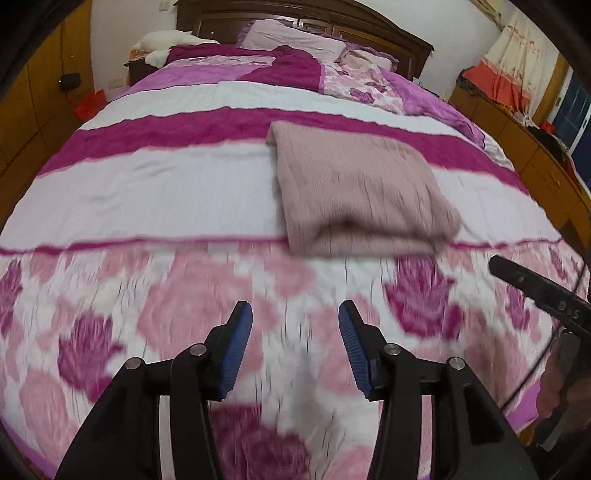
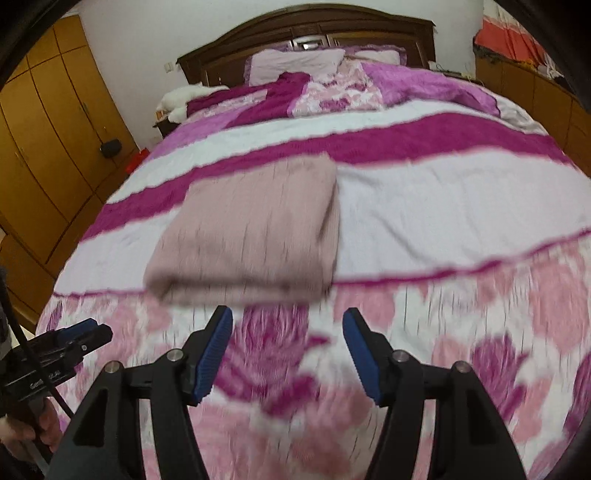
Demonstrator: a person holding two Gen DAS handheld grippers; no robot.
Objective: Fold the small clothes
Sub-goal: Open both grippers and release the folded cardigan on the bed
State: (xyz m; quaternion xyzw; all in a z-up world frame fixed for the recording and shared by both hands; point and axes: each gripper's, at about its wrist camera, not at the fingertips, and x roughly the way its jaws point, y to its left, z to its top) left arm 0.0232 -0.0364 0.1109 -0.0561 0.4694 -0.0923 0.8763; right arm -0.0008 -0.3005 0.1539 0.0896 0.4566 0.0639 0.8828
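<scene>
garment: folded dusty-pink knit sweater (image 1: 354, 188), flat on the bedspread (image 1: 166, 192), a thick rectangular bundle.
location: on the white band, far end over the magenta stripe, near fold at the thin magenta line bordering the rose print.
long axis: runs from foot toward headboard (image 2: 306, 33), skewed slightly in both views.
near edge: rounded, layered fold facing the grippers; far edge thinner.
left gripper (image 1: 295, 343): blue pads (image 1: 238, 350) parted to a moderate gap, nothing between them, touching nothing; above the rose print, short of the sweater.
right gripper (image 2: 287, 354): jaws apart somewhat wider, empty, no contact; tips just short of the sweater's near fold.
cross-check: each gripper visible at the other view's edge, clear of the garment.
image quality: motion blur throughout; knit detail indistinct.
</scene>
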